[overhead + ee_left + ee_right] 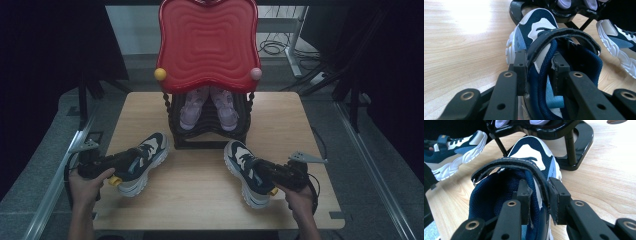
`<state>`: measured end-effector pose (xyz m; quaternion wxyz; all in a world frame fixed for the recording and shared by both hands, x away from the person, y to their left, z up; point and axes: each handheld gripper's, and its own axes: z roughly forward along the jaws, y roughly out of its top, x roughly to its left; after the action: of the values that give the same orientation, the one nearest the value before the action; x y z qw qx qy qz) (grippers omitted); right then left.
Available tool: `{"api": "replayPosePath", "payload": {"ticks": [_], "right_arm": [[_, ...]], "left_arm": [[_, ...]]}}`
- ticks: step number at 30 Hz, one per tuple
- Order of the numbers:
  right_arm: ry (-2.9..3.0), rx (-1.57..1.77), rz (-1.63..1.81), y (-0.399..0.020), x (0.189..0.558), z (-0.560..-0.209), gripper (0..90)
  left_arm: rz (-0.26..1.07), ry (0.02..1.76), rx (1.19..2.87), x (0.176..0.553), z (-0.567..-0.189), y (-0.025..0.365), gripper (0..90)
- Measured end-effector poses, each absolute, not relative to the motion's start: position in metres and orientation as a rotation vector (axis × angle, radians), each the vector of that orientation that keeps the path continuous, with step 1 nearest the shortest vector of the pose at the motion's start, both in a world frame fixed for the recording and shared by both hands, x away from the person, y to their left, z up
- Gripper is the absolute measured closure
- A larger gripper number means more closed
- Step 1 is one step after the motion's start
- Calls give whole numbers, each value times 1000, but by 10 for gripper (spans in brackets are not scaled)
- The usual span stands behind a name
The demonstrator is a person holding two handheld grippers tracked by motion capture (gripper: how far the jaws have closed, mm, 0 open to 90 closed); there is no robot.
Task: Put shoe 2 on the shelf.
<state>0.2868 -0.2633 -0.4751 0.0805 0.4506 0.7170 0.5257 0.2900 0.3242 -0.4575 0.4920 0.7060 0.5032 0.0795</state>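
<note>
Two navy, white and beige sneakers lie on the wooden table [200, 195]. The left sneaker [145, 157] points toward the rack, and my left gripper [125, 163] is shut on the side of its collar. In the left gripper view one jaw is outside the left sneaker [536, 25] and one inside, under the strap, with my left gripper [540, 71] clamping the wall. The right sneaker [243, 167] is held the same way by my right gripper [261, 171]. In the right gripper view my right gripper [541, 197] pinches the collar of the right sneaker [531, 152].
A black shoe rack [207, 137] with a red wavy top [207, 45] stands at the table's far middle, holding a pair of pale purple shoes [192, 110]. The rack's base [574, 147] lies just beyond the toes. A dark floor surrounds the table.
</note>
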Motion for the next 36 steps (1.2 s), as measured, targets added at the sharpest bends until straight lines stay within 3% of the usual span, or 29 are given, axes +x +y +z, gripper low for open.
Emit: {"api": "replayPosePath", "payload": {"ticks": [36], "right_arm": [[1826, 1388, 1723, -309, 273, -459, 726]], "left_arm": [[259, 1150, 1530, 273, -436, 331, 710]]}}
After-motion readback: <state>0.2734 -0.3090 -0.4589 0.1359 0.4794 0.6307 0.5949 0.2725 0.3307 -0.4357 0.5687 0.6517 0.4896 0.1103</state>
